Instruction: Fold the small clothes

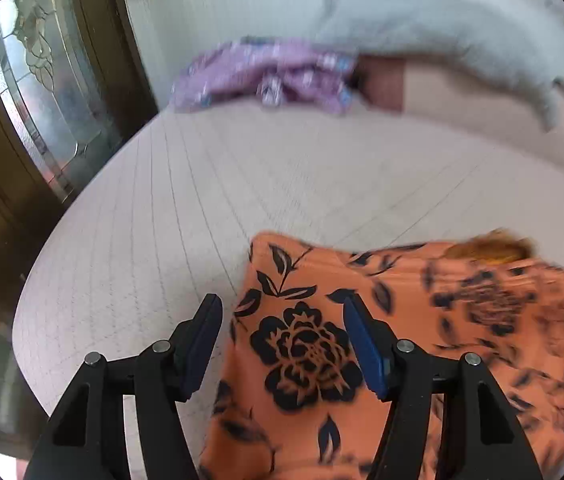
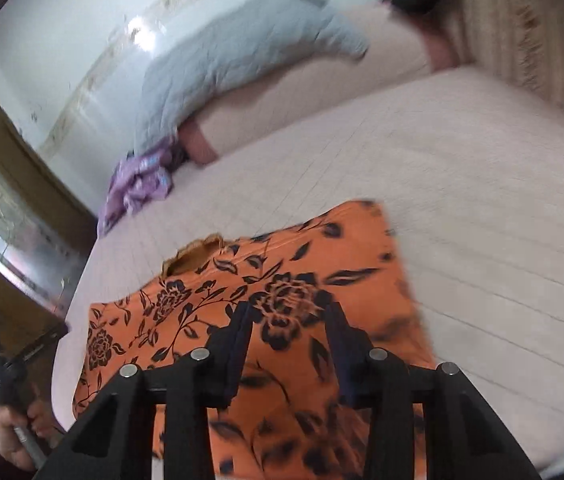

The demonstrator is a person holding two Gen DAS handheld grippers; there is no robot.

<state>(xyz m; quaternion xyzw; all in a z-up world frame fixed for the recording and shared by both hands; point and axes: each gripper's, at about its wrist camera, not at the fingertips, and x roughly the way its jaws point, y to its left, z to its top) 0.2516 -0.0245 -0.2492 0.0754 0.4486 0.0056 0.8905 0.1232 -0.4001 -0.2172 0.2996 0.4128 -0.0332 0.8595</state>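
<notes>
Looking along the left gripper, its blue-padded jaws stood released, hovering above the orange floral garment, which lay flat on the quilted bed cover; the garment's left edge ran between the two pads and nothing was pinched. Most of the cloth stretched off to the right of these tongs, so a grab made there might have caught only a thin edge or dragged the cover up with it. Far ahead a purple garment lay crumpled against a grey pillow, well clear. From the right wrist view, the right gripper also hung unclenched over the same garment's near portion, holding nothing. Ahead and left of those tongs a neckline opening showed, which could have bunched if the fold went crooked. Both views were blurred, so a hasty grasp risked skewing the cloth.
</notes>
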